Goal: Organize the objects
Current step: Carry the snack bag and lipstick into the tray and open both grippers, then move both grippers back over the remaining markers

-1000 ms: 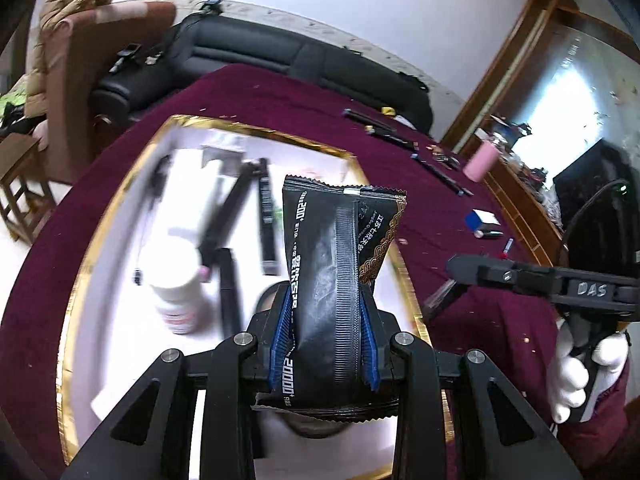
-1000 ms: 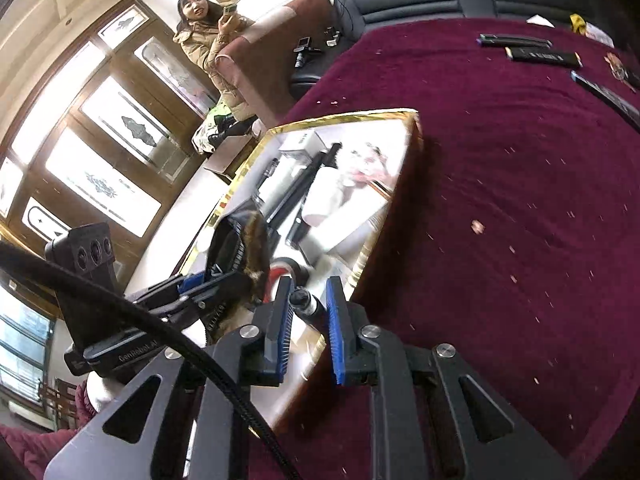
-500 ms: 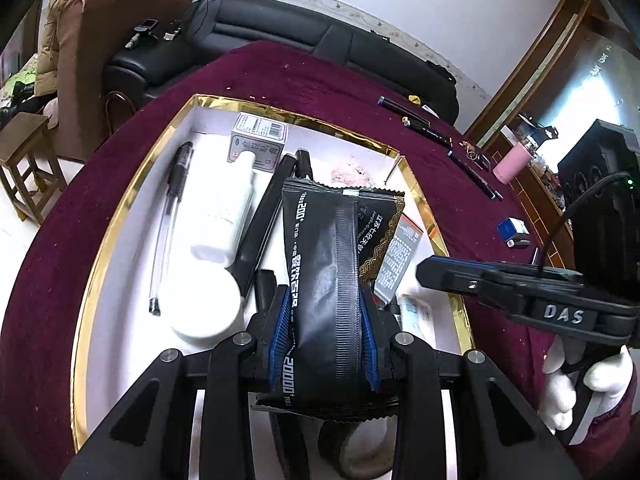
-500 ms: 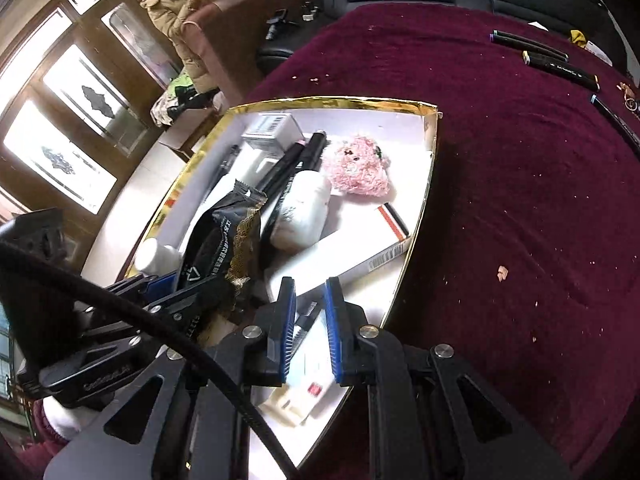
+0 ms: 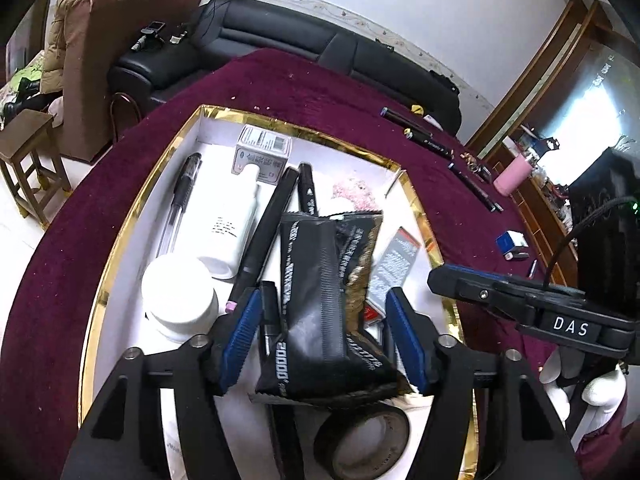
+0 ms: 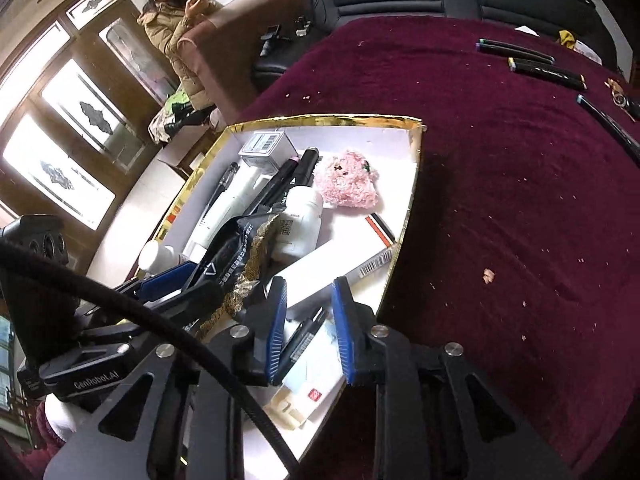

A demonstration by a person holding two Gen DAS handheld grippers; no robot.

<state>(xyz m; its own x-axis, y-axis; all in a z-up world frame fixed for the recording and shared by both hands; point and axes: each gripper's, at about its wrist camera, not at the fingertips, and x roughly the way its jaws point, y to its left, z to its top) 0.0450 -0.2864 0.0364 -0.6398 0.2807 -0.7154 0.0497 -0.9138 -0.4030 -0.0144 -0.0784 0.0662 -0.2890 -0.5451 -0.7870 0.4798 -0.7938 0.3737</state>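
Left wrist view: a round table under a dark red velvet cloth (image 5: 120, 240) fills the scene, with a black leather sofa (image 5: 320, 52) behind it against a white wall and a wooden stool (image 5: 28, 160) on the pale floor at the left. On the cloth sits a white tray with a gold rim (image 5: 132, 216). It holds a clear pen (image 5: 180, 204), a white bottle (image 5: 236, 220), a white jar (image 5: 178, 300), black markers (image 5: 272, 224), a small barcoded box (image 5: 264, 152) and a roll of black tape (image 5: 364, 444). The black snack packet (image 5: 324, 300) lies between the blue pads of the left gripper (image 5: 324, 336), leaning on the tray's contents. The jaws are opening and both pads stand clear of the packet's sides. The gripper points steeply down into the tray. At the right, the other tool reaches in over the tray's edge, held by a white-gloved hand (image 5: 576, 384).

Right wrist view: the same cloth stretches right, strewn with crumbs, with loose markers (image 6: 544, 68) far off; wood-framed glass doors (image 6: 72, 132) stand at the left, and a seated person (image 6: 172, 40) holds a phone. A pink fluffy toy (image 6: 348, 186) and a long white box (image 6: 332, 268) lie in the tray. The right gripper (image 6: 308, 328) hangs tilted down over the tray's near corner, its jaws opening, with a black pen (image 6: 304, 338) between the pads; whether they press it cannot be told. The packet lies just left of it.
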